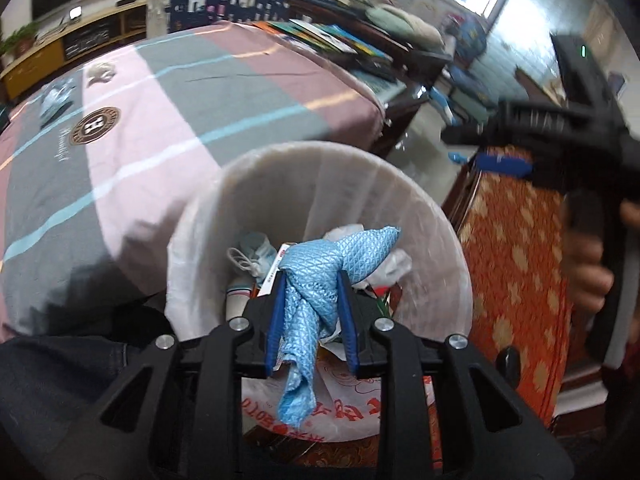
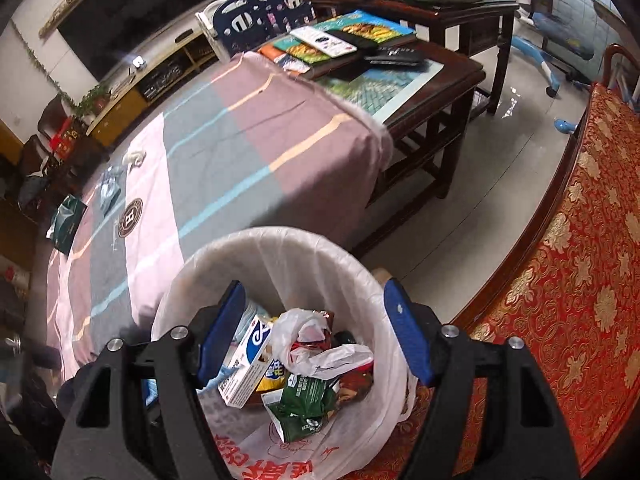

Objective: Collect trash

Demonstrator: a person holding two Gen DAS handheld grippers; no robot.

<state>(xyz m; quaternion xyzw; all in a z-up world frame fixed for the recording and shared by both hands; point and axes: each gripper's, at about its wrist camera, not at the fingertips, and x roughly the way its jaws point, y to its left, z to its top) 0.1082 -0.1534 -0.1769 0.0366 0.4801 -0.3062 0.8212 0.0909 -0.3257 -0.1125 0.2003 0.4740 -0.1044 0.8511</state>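
Note:
My left gripper [image 1: 312, 280] is shut on a crumpled blue quilted wrapper [image 1: 332, 264] and holds it over the white-lined trash bin [image 1: 248, 184]. The bin holds several pieces of trash. In the right wrist view the same bin [image 2: 224, 256] sits below my open, empty right gripper [image 2: 316, 304]; a white box [image 2: 248, 364], a white plastic bag [image 2: 316, 344] and a green packet [image 2: 304, 404] lie inside. More trash lies on the striped cloth: a white wad [image 2: 134, 157], a pale blue wrapper [image 2: 110, 188] and a dark green packet [image 2: 66, 220].
The cloth-covered table [image 2: 240, 152] stands behind the bin. A dark wooden table [image 2: 436, 92] with books is beyond it. A red and gold sofa [image 2: 560, 280] runs along the right. The right gripper [image 1: 576, 136], hand-held, shows at right in the left wrist view.

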